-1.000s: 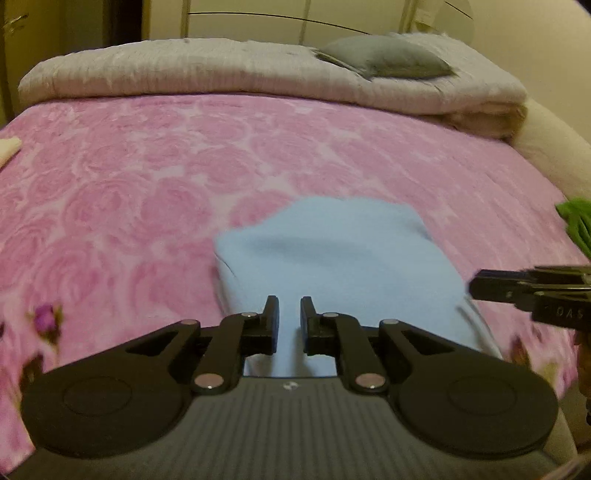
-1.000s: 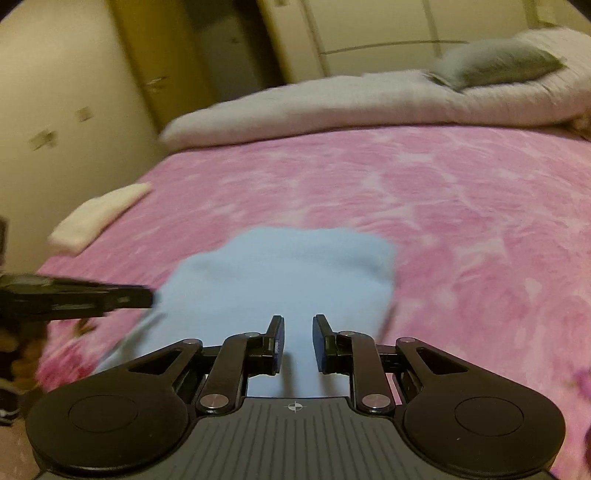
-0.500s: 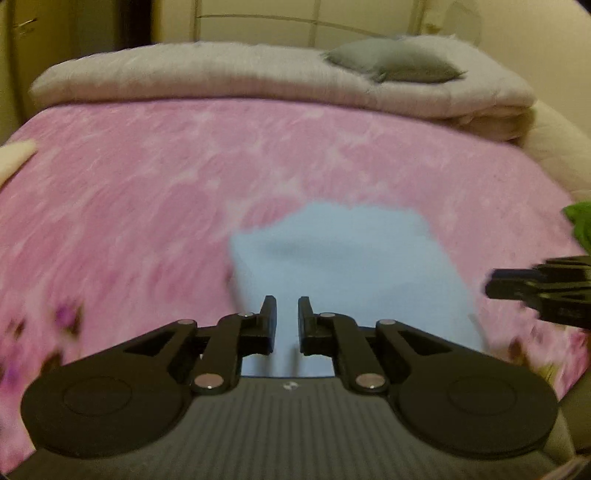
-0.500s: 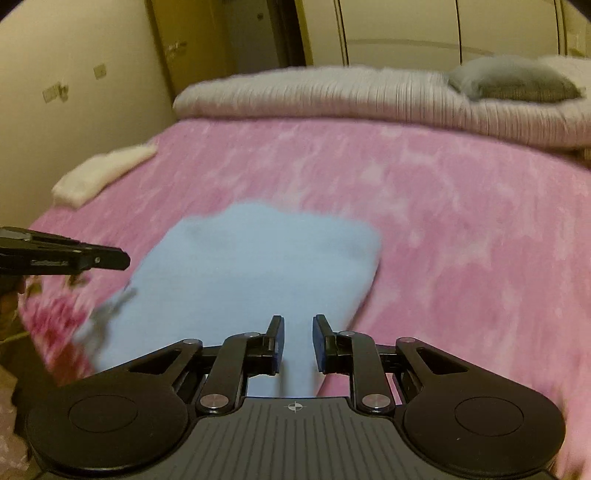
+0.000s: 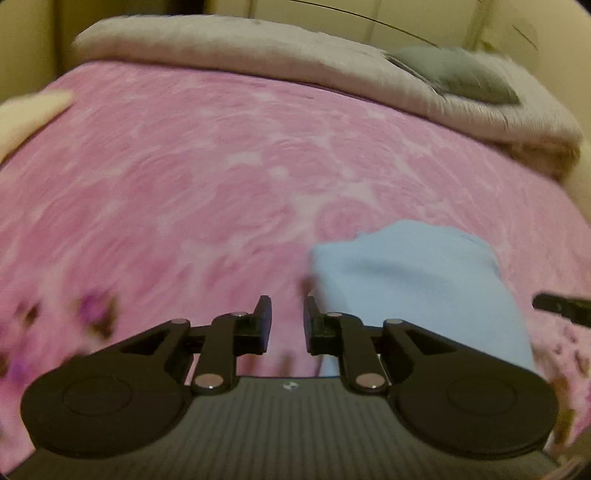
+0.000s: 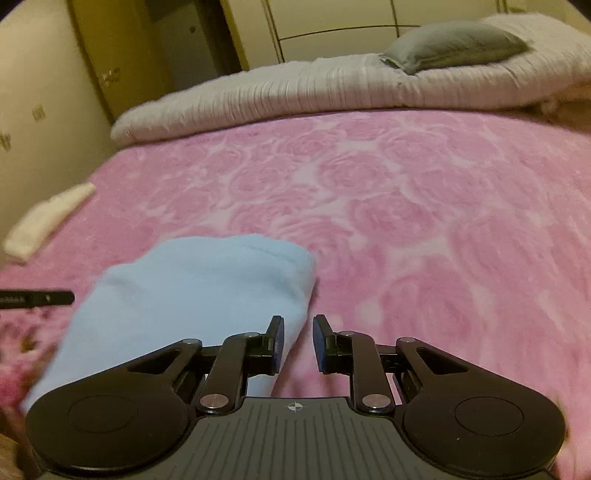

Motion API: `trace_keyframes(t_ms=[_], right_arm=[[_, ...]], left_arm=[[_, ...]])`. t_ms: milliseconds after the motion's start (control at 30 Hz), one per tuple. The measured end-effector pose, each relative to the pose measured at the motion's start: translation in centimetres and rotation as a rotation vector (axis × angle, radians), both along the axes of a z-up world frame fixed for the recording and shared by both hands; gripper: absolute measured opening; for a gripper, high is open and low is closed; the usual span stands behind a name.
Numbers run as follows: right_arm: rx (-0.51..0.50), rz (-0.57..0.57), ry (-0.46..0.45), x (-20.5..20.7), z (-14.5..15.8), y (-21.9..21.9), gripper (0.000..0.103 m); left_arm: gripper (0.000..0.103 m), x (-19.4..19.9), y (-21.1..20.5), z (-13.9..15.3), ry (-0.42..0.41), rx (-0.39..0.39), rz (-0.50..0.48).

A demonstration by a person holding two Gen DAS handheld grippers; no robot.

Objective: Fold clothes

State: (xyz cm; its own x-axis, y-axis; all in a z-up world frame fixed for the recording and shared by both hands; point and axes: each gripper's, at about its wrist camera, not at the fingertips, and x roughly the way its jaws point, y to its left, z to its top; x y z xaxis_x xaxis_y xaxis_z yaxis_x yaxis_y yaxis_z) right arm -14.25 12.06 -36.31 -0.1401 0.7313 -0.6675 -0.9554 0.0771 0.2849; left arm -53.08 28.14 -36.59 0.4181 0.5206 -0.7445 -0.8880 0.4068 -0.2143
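Note:
A light blue folded garment (image 5: 417, 280) lies flat on the pink rose-patterned bedspread (image 5: 221, 177) near the bed's front edge. My left gripper (image 5: 287, 317) hovers just left of the garment's left edge, jaws a little apart and empty. In the right wrist view the garment (image 6: 192, 295) lies at lower left. My right gripper (image 6: 298, 336) is by its right edge, jaws a little apart and empty. Each gripper's tip shows in the other's view, the right gripper (image 5: 561, 306) at far right and the left gripper (image 6: 37, 297) at far left.
A rolled grey-white duvet (image 6: 332, 85) with a grey pillow (image 6: 454, 44) lies across the head of the bed. A folded cream cloth (image 6: 44, 221) sits at the bed's left edge. Wardrobe doors (image 6: 332, 22) stand behind.
Both grippers have drawn apart from over the blue garment: the left swung left, the right swung right. The garment stays flat on the bed. Jaws unchanged.

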Motion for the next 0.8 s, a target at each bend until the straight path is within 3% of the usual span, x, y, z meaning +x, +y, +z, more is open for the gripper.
trace_keyframes(t_ms=[67, 200, 333, 500, 600, 800], right_arm=[[0.018, 0.026, 0.063, -0.7, 0.7, -3.1, 0.021], [0.001, 0.094, 0.084, -4.0, 0.8, -7.3, 0.021], [-0.108, 0.097, 0.006, -7.1, -1.2, -9.2, 0.021], [-0.075, 0.064, -0.066, -8.1, 1.8, -11.3, 0.021], [-0.06, 0.042, -0.047, -8.0, 2.5, -12.4, 0.022], [-0.142, -0.042, -0.018, -8.2, 2.0, -13.9, 0.042]], left_arm=[[0.013, -1.5, -2.3, 0.7, -0.051, -0.015, -0.002], [0.013, -1.3, -7.6, 1.0, -0.097, -0.013, -0.063], [0.018, 1.3, -10.0, -1.7, 0.06, -0.05, -0.061], [0.017, 1.6, -12.3, 0.5, 0.107, 0.01, -0.021], [0.021, 1.6, -13.5, 1.7, 0.131, 0.007, 0.012], [0.028, 2.3, -17.0, 3.2, 0.165, 0.012, 0.02]])
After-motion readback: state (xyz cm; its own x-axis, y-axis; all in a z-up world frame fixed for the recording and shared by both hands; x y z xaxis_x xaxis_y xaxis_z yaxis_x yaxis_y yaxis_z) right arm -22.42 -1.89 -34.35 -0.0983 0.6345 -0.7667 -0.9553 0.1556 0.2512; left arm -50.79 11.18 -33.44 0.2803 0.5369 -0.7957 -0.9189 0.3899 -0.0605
